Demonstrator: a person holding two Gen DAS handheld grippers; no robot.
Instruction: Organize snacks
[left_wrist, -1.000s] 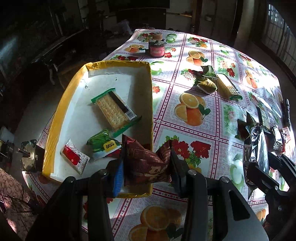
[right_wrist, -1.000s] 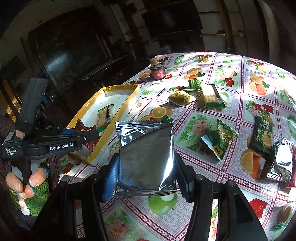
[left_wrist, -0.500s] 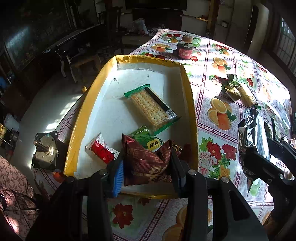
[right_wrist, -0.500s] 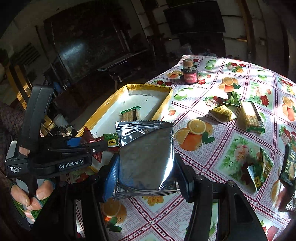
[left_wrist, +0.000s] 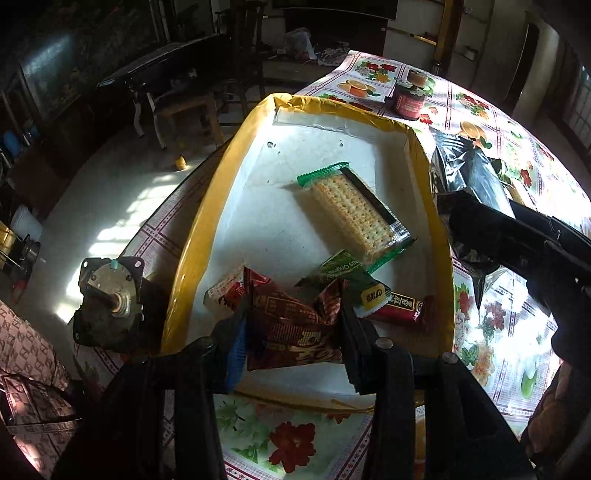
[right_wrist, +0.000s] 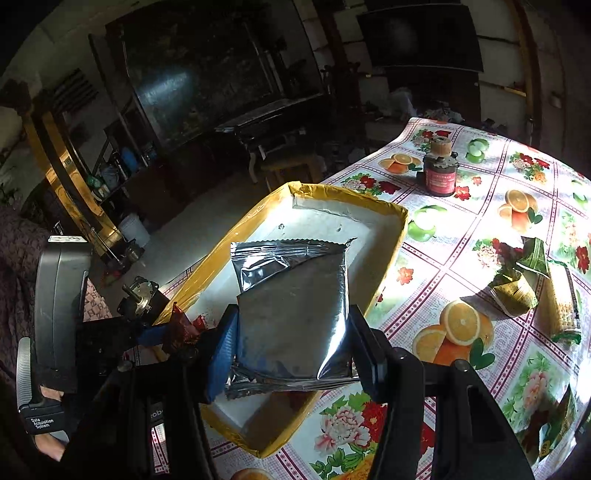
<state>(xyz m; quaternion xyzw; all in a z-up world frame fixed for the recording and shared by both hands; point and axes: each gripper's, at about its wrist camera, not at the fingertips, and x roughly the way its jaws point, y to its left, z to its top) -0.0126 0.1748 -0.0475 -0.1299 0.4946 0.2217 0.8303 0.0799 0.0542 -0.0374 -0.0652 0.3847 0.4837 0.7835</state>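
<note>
left gripper (left_wrist: 293, 325): pinching a crumpled brown-red snack packet (left_wrist: 295, 328) between its pads, held over the near end of the tray
right gripper (right_wrist: 291, 347): clamped on a plain silver foil pouch (right_wrist: 291, 295), held above the tray's near half
tray (left_wrist: 207, 221): shallow white box with a yellow taped rim, on the table's left edge
in the tray: green-ended cracker pack (left_wrist: 354, 210) lying diagonally; green sachet (left_wrist: 347, 273) with a yellow patch, its print reading "original" in part; a dark red bar (left_wrist: 399, 306) with gold characters i can't read; a red-and-white packet (left_wrist: 225, 291) half hidden behind the held snack
readable writing: "data acquisition system" on the left gripper's handle (right_wrist: 40, 422)
tablecloth (right_wrist: 461, 332): checked plastic printed with oranges, apples and flowers
around: small dark red-labelled jar (right_wrist: 439, 173) past the tray's far end; a metal motor part (left_wrist: 110, 295) just beside the tray's left rim; a yellow-green packet (right_wrist: 515, 293) and a long cracker pack (right_wrist: 561, 299) on the cloth to the right
in the way: the silver pouch blocks most of the tray's inside from the right wrist
</note>
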